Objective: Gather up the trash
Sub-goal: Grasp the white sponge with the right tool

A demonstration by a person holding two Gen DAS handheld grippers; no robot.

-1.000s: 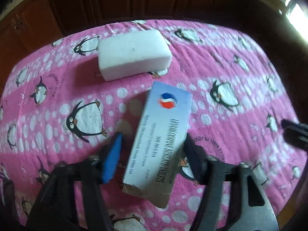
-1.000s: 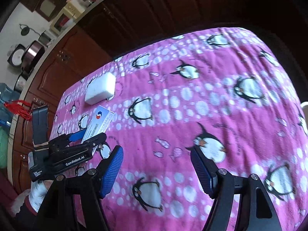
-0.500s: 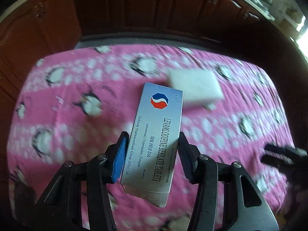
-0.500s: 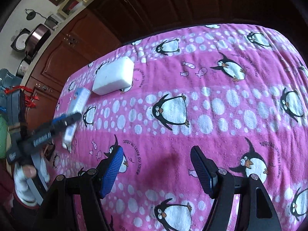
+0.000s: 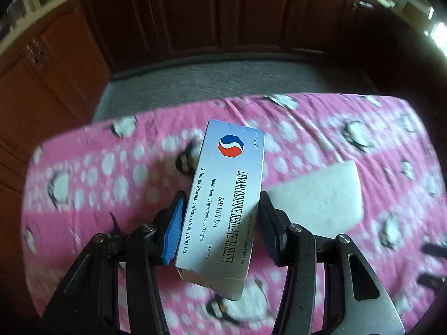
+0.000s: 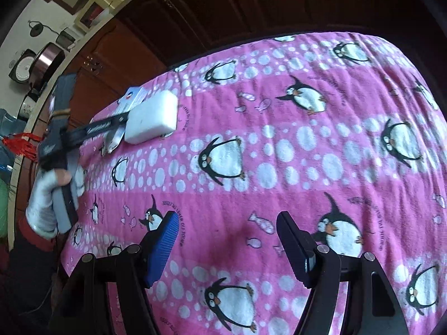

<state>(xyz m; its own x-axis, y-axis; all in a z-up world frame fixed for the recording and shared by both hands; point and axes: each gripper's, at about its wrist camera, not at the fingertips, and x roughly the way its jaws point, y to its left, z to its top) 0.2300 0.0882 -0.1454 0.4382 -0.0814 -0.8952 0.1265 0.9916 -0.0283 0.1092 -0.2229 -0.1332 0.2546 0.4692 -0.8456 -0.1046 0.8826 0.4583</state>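
Note:
A silver tablet box (image 5: 226,203) with a red and blue logo is pinched between the blue pads of my left gripper (image 5: 222,230), which is shut on it and holds it above the pink penguin cloth (image 5: 111,173). A white foam block (image 5: 318,195) lies on the cloth just right of the box. In the right wrist view the left gripper (image 6: 117,121), held by a gloved hand (image 6: 47,198), carries the box (image 6: 131,99) over the far left of the table, next to the foam block (image 6: 152,120). My right gripper (image 6: 226,248) hangs open over the cloth, with nothing between its fingers.
The cloth-covered table (image 6: 307,145) ends at a far edge, beyond which lie a grey floor (image 5: 223,81) and dark wooden cabinets (image 5: 195,14). A counter with pots and boxes (image 6: 42,58) runs along the left in the right wrist view.
My left gripper closed on the tablet box, lifted it off the cloth and carried it towards the far table edge, past the foam block. The right gripper stayed open and nearly still.

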